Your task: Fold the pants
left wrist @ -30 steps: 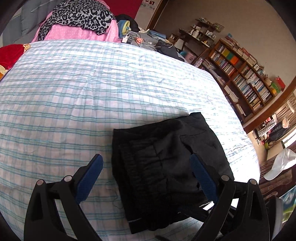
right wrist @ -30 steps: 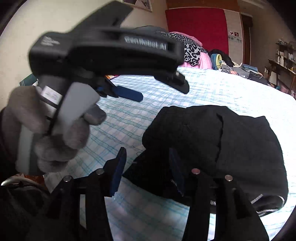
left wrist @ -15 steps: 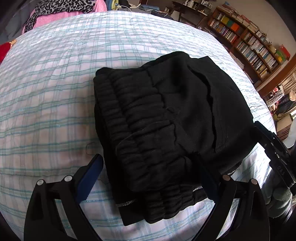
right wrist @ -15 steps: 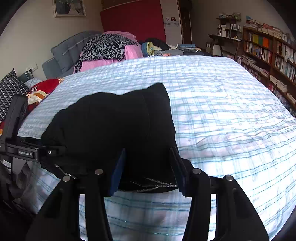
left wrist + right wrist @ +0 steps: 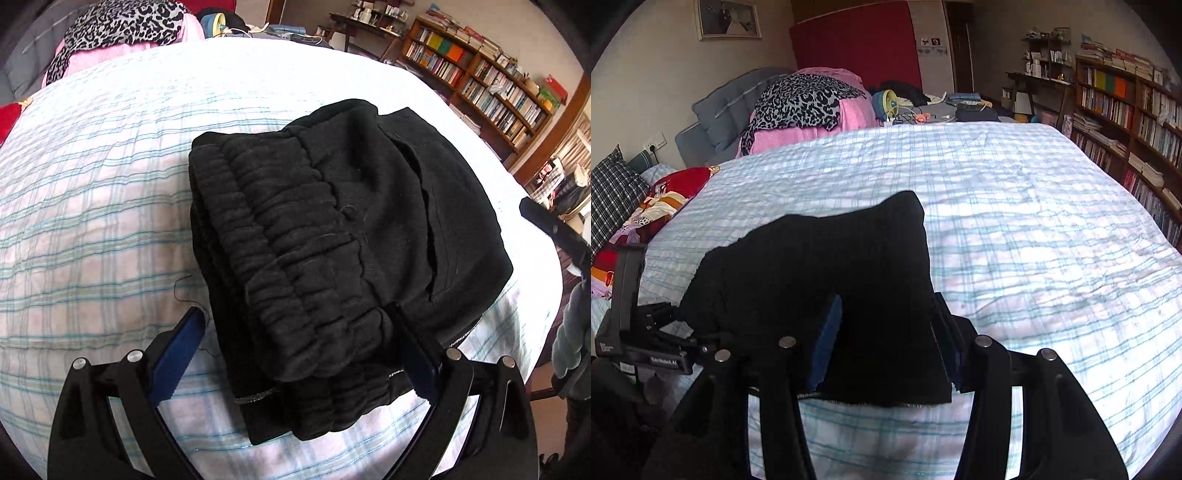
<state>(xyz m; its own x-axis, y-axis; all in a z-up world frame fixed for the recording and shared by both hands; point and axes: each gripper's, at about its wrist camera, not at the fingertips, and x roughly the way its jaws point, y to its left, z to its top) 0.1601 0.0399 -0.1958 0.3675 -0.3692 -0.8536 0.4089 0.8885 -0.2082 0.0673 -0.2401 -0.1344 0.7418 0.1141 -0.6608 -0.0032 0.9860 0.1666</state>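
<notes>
The black pants lie folded in a thick bundle on the checked bed sheet, the elastic waistband on top. My left gripper is open, its blue-padded fingers on either side of the bundle's near end. In the right wrist view the pants show as a dark mound. My right gripper is open, and the near edge of the bundle lies between its fingers. The left gripper shows at that view's left edge.
Pink bedding with a leopard-print cloth and pillows lie at the head of the bed. A cluttered bedside area is behind. Bookshelves line the right wall. The bed edge runs close to both grippers.
Both grippers have moved in close to the folded bundle. The right wrist view swung from the left hand toward the bed, and the pants now reach between both sets of fingers.
</notes>
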